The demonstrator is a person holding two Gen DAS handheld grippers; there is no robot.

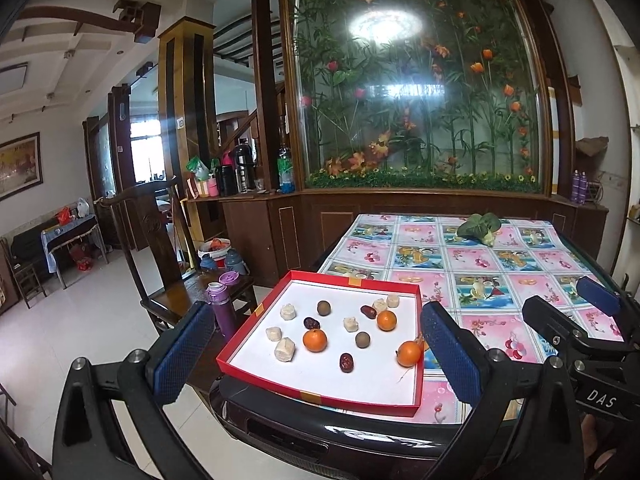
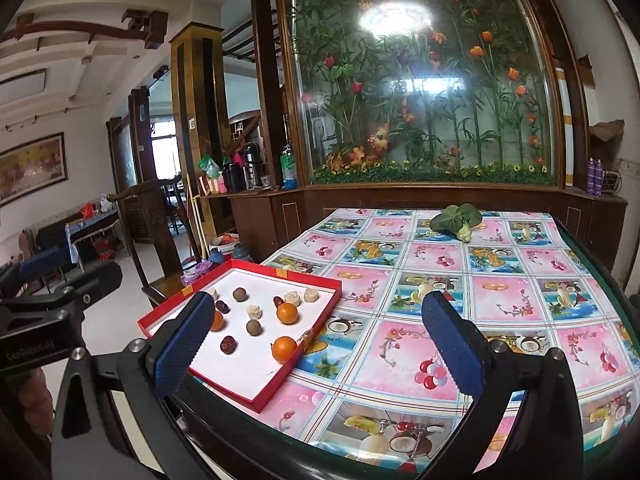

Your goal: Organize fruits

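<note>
Both grippers' blue fingers [image 1: 184,352] gape wide, empty, before red tray [image 1: 256,344] holding oranges [image 1: 315,340], dates, longans, banana chunks.

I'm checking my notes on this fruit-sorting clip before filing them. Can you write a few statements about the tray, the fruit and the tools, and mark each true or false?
1. Three oranges lie in the red tray. True.
2. The left tool grips an orange. False: it is open and holds nothing.
3. A leafy vegetable lies at the table's far end. True.
4. The tray is in the middle of the table. False: it sits at the near left corner.
5. The right tool is open. True.
</note>
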